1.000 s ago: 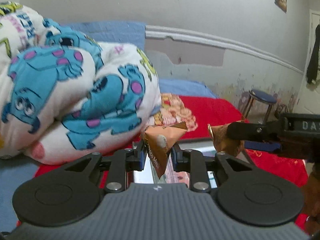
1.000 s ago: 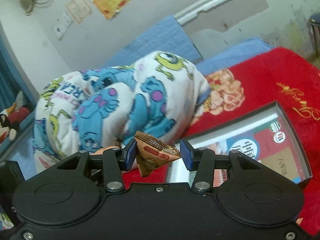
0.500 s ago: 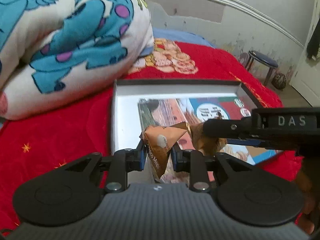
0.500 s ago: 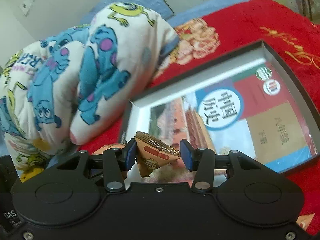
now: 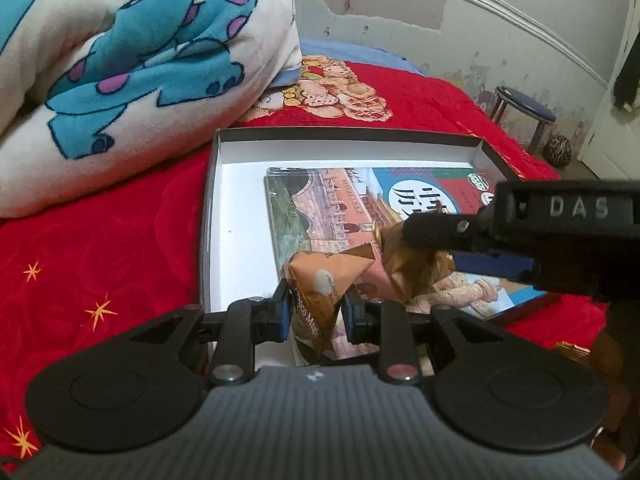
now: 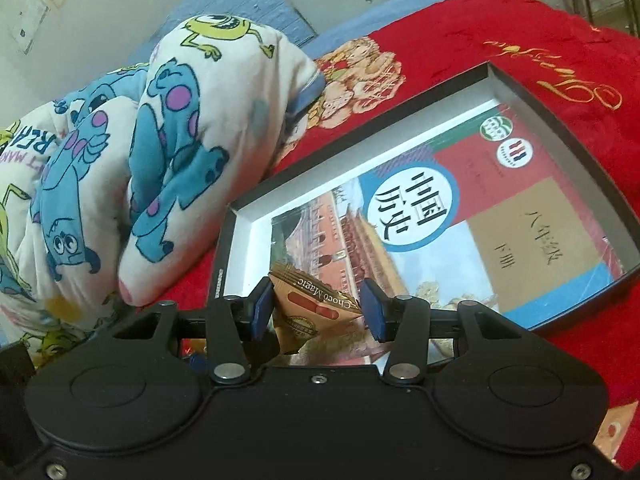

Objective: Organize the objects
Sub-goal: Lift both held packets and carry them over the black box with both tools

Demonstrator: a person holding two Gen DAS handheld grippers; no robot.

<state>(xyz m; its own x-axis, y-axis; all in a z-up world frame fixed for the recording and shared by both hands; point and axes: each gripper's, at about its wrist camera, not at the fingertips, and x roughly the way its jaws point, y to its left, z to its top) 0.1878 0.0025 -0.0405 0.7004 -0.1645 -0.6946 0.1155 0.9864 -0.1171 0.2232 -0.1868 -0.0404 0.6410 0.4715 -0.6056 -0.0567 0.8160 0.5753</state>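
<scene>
A shallow dark box (image 5: 212, 168) with a white inside lies on the red bedspread and holds a Chinese textbook (image 5: 332, 200). It also shows in the right wrist view (image 6: 560, 120), with the textbook (image 6: 460, 220). My left gripper (image 5: 314, 310) is shut on an orange triangular snack packet (image 5: 324, 284), held over the box's near edge. My right gripper (image 6: 318, 308) is shut on a second orange "Choco Magic" packet (image 6: 312, 304) above the book. That gripper reaches in from the right in the left wrist view (image 5: 440, 248), its packet (image 5: 404, 264) close beside mine.
A rolled white blanket with blue monsters (image 5: 132, 48) lies at the left, close to the box's far left corner. The red bedspread (image 5: 100, 264) surrounds the box. A stool (image 5: 524, 112) stands beyond the bed at the right. Another orange packet (image 6: 616, 432) lies at the lower right.
Both grippers have tipped downward and moved over the box, each still holding its packet. The box and book now fill the view instead of the wall and blanket.
</scene>
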